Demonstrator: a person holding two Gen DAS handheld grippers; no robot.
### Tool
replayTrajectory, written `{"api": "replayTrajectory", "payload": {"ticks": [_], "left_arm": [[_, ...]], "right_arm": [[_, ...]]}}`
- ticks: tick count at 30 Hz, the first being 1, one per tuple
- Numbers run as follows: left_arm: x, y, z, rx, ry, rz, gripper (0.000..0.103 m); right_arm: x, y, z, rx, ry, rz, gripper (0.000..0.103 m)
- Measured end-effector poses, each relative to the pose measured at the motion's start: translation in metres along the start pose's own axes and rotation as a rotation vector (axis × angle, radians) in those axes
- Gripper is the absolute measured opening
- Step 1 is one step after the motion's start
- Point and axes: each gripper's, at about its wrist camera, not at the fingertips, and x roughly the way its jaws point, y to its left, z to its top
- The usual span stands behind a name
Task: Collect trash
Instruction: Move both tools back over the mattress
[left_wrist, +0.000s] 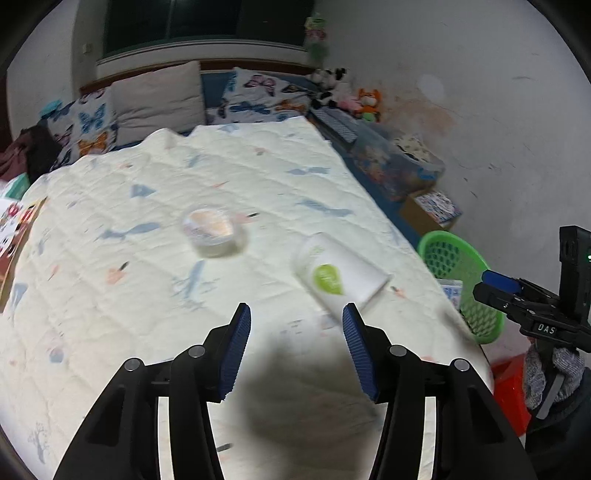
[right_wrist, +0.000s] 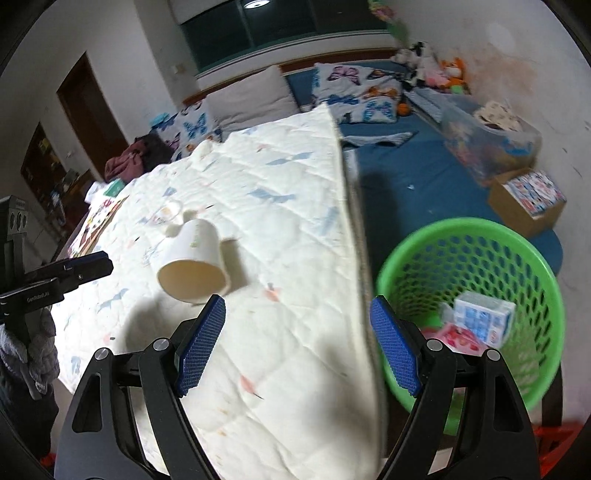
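Where the cream quilted bedspread (left_wrist: 155, 206) with its small blue and pink prints covers the bed, a white paper cup with a green leaf-shaped label (left_wrist: 338, 275) lies on its side near the right-hand edge, its open mouth turned toward the right wrist view (right_wrist: 194, 258); farther in on the same bedspread sits a small round clear plastic tub with a pale lid (left_wrist: 214, 232), well apart from the cup and blurred, seen beyond the cup from the right (right_wrist: 170, 214). Just off the bed's edge stands a bright green perforated plastic basket (right_wrist: 476, 236), also visible at the right of the left view (left_wrist: 465, 258); inside it lie a small white and blue printed carton (right_wrist: 484, 317) and a pink wrapper (right_wrist: 458, 338). The left tongs (left_wrist: 295, 314) hang above the bedspread with the blue ribbed pads about halfway apart and nothing between them, the cup lying just beyond the right pad; the right tongs (right_wrist: 297, 306) are spread wide and empty, straddling the edge of the bedspread, with the cup just beyond the left pad and the basket beside the right. At the headboard lean butterfly-print pillows (left_wrist: 258, 96) and a plain beige cushion (left_wrist: 159, 99); soft toys (left_wrist: 347, 96) crowd the corner by the wall.
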Motion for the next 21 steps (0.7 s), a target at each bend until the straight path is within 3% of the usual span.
{"api": "replayTrajectory", "payload": {"ticks": [21], "left_arm": [[0.002,0.068,-0.006,-0.099,0.007,0.096,0.060]], "right_arm": [[0.081,0.096,0.044,-0.215,0.117,0.088,0.080]]}}
